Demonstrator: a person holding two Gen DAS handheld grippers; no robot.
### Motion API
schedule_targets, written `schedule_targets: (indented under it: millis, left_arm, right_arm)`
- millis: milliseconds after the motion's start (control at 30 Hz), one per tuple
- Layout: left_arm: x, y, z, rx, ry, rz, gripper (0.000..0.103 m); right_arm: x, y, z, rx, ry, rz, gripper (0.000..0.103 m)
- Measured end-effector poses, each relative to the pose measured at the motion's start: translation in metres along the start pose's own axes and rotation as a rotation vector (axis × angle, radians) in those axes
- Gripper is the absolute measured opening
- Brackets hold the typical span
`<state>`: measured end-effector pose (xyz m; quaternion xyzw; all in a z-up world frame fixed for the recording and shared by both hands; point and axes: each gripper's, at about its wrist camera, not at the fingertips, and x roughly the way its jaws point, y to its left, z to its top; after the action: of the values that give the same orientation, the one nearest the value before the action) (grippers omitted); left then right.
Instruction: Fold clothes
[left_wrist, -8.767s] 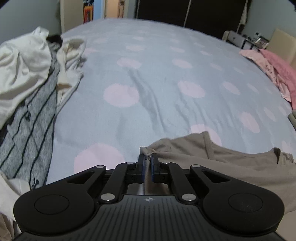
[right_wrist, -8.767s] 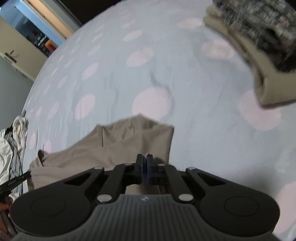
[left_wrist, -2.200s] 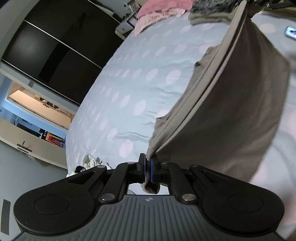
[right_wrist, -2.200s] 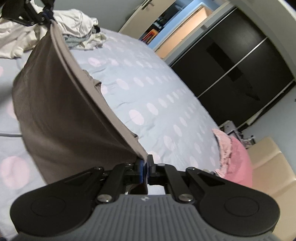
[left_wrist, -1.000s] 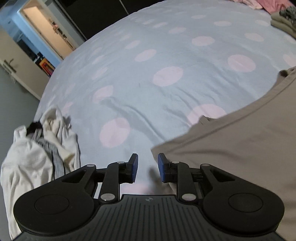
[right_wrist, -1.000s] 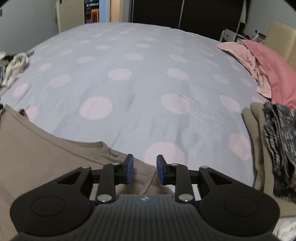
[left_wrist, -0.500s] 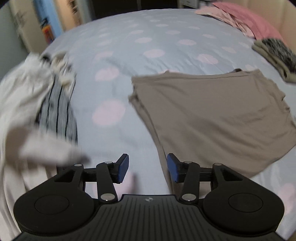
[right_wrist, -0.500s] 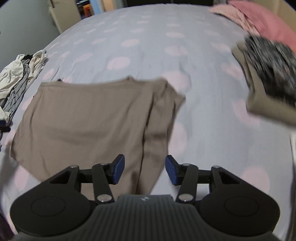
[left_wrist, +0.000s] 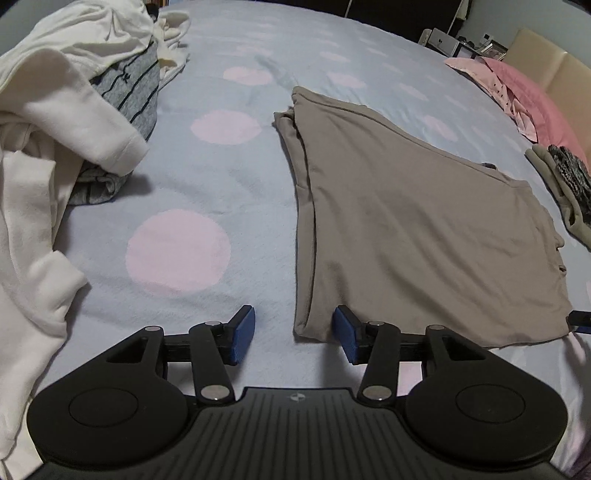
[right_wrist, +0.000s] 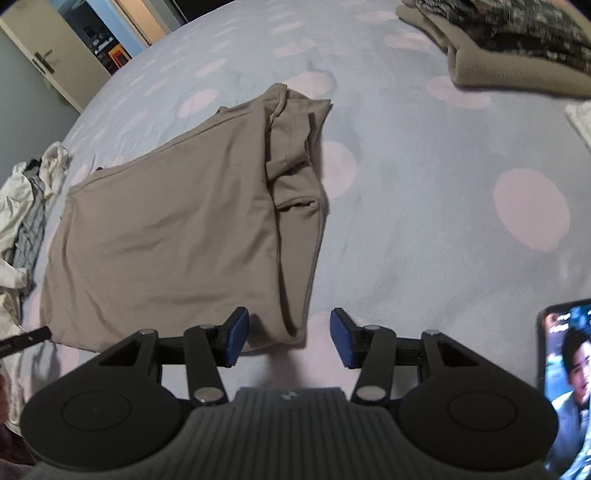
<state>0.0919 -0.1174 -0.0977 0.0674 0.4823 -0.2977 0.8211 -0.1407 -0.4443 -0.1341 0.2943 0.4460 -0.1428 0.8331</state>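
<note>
Both tools hang over the bed with nothing in them. The left gripper (left_wrist: 293, 334) has its jaws spread wide, and the near left corner of the taupe T-shirt (left_wrist: 413, 229) lies just ahead, closer to the right-hand pad and not pinched. The right gripper (right_wrist: 290, 336) is just as wide open and just as empty, with the shirt's near right corner sitting just ahead of the gap between its pads.

Beyond the jaws, the shirt lies spread flat on the polka-dot bedsheet (left_wrist: 192, 177), smooth across the body. In the right wrist view its right side already lies doubled over itself in a long strip, sleeve hem showing. To my eye that puts us mid-garment: laid out, one side turned in, more folds to make. The next grip calls for closing on both layers at a corner or edge, low enough to catch fabric and not the sheet, then lifting evenly so the shirt doesn't wrinkle.

Out left of the left jaws sits a heap of loose clothes (left_wrist: 62, 122), white and striped grey. Far off to the right, a folded stack (right_wrist: 517, 48). A phone (right_wrist: 565, 384) glows at the right gripper's right side.
</note>
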Motion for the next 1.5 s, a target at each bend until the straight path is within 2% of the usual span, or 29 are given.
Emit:
schedule_targets:
  millis: [67,100,133,167,200,300,500,600,700,800,1000,1167,1267,1367,1433,1467,1500]
  left_arm:
    - [0.001,-0.004,-0.001,0.013,-0.015,0.007,0.044]
    - [0.001,-0.007,-0.001,0.02,-0.023,0.01,0.037]
    - [0.002,-0.009,-0.001,0.025,-0.03,0.011,0.025]
    - [0.001,-0.011,-0.001,0.024,-0.032,-0.007,0.017]
    - [0.001,-0.014,0.0,0.023,-0.033,-0.022,0.005]
    - [-0.005,-0.018,0.002,0.006,-0.033,-0.026,0.002]
    - [-0.043,-0.012,0.015,-0.011,-0.035,-0.043,0.001]
    - [-0.065,-0.012,0.018,-0.004,0.008,-0.06,0.001]
    - [-0.082,-0.013,0.009,0.003,0.052,-0.075,0.001]
    - [-0.091,-0.016,-0.01,0.034,0.097,-0.051,0.001]
    - [-0.094,-0.026,-0.054,0.15,0.176,0.016,0.001]
    - [-0.073,-0.037,-0.07,0.242,0.2,0.075,0.001]
    - [-0.059,-0.032,-0.075,0.216,0.248,0.087,0.003]
    - [-0.055,-0.025,-0.078,0.189,0.287,0.123,0.016]
    - [-0.059,-0.023,-0.077,0.186,0.279,0.151,0.027]
    - [-0.063,-0.023,-0.077,0.188,0.262,0.161,0.027]
    - [-0.068,-0.024,-0.076,0.194,0.236,0.165,0.027]
  right_arm:
    - [0.004,0.002,-0.002,0.0,-0.009,0.014,0.053]
    - [0.006,0.004,-0.003,-0.009,-0.015,0.013,0.048]
    - [0.008,0.007,-0.005,-0.017,-0.022,0.011,0.042]
    - [0.008,0.009,-0.005,-0.023,-0.028,0.003,0.026]
    - [0.008,0.011,-0.006,-0.028,-0.033,-0.006,0.01]
    - [0.005,0.01,-0.004,-0.002,-0.037,0.008,0.007]
    - [-0.024,0.006,0.008,0.004,-0.021,0.029,0.006]
    - [-0.04,0.006,0.013,-0.008,0.004,0.03,0.006]
    - [-0.054,0.007,0.009,-0.045,0.049,0.021,0.006]
    - [-0.063,0.01,-0.01,-0.099,0.092,0.001,0.006]
    - [-0.071,0.017,-0.057,-0.219,0.176,-0.048,0.006]
    - [-0.051,0.019,-0.074,-0.273,0.211,-0.11,0.005]
    - [-0.039,0.02,-0.079,-0.294,0.229,-0.142,0.006]
    - [-0.039,0.021,-0.082,-0.303,0.226,-0.159,0.01]
    - [-0.043,0.023,-0.084,-0.325,0.214,-0.188,0.031]
    - [-0.045,0.026,-0.085,-0.346,0.198,-0.208,0.041]
    - [-0.048,0.029,-0.086,-0.367,0.172,-0.212,0.041]
